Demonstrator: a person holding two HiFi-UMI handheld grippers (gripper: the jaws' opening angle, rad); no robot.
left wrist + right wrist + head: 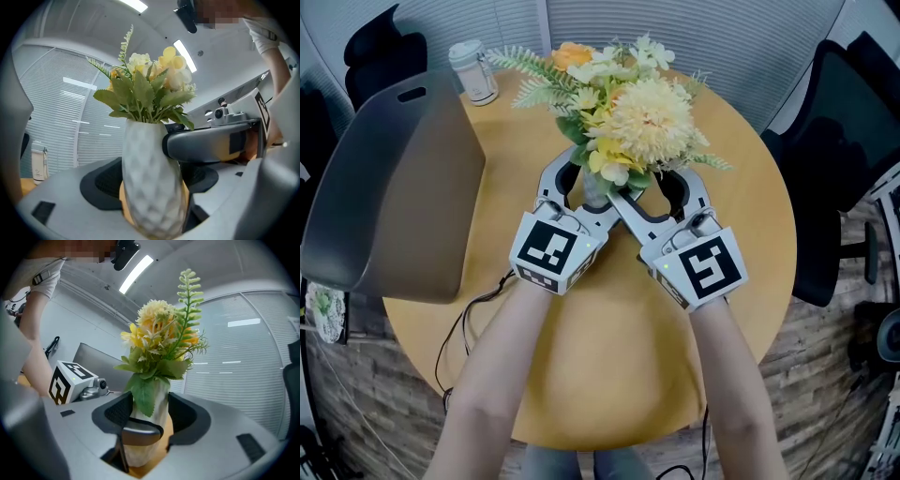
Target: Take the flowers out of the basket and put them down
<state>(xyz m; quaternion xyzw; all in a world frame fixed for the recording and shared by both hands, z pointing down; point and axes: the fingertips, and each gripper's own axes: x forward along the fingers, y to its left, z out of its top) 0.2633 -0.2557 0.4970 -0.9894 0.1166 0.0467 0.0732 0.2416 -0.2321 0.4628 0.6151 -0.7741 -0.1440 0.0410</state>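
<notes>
Left tongs (152,183) and right tongs (150,416) crossed low over the wooden table (609,375), each clamped on the white vase (593,187) from its own side. In that vase, upright, the yellow and cream flowers (642,117), not yet taken out. Farther back, near the table's edge, a small jar (474,71).

A vase (593,187) with flowers (637,117) in it stands on the far half of the table (609,375). The left gripper (152,178) and right gripper (149,413) reach in from the near side, side by side, jaws crossing, the vase between each pair. A chair (403,187) overlaps the table's left edge; a jar (475,72) stands behind it, left of the flowers. An office chair (834,159) stands to the right
</notes>
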